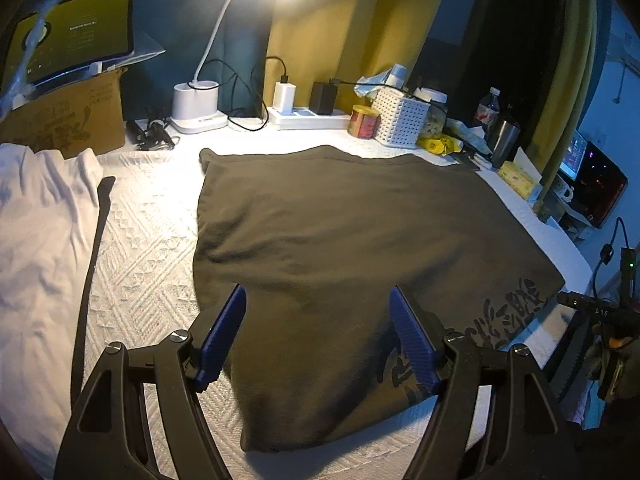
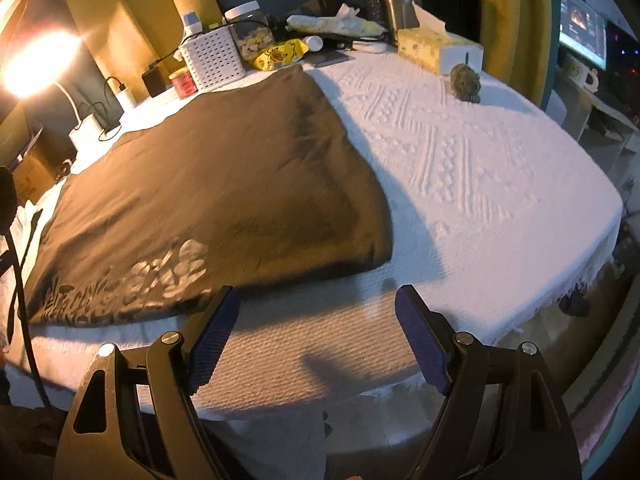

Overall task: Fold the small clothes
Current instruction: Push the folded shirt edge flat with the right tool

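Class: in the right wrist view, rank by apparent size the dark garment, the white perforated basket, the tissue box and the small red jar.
1. dark garment
2-3. tissue box and white perforated basket: look alike, unranked
4. red jar

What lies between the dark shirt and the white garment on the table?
Only bare textured tablecloth separates the dark shirt from the white garment, seen in the left wrist view.

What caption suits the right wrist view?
Open right claw hovers over white cloth beside folded dark garment.
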A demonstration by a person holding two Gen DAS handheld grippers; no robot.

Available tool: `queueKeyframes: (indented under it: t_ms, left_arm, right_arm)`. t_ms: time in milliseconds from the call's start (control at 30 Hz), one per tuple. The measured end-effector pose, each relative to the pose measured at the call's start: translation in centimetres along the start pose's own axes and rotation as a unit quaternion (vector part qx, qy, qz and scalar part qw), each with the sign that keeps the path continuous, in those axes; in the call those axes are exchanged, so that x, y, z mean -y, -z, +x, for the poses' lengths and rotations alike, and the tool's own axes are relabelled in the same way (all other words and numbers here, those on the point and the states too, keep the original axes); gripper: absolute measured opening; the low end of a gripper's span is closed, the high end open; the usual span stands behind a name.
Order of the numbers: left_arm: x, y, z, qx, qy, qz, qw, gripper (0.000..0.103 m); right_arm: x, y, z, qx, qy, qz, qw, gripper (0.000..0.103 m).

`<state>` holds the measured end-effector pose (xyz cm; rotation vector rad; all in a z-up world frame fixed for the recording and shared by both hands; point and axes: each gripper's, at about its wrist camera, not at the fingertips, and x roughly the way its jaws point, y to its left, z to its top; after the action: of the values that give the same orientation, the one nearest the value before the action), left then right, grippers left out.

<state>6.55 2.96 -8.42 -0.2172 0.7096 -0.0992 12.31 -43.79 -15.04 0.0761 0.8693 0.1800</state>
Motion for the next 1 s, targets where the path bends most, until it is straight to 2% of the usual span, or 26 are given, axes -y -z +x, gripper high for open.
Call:
queueKeyframes:
  t_ms: [333,1000]
  left_arm:
    - [-0.1,-0.1,0.9,-0.011,-0.004,0.004,0.9999,0.074]
    - [-1.4,-2.5,3.4,-0.022,-0.023,-0.004,0.9995,0.074]
  right_arm:
    - [-1.1,-0.6,1.0,0.013,-0.002,0.015,1.0,0.083]
    - [-2.9,-4.8,4.7,0.033,-0.02,0.034,0.999,0.083]
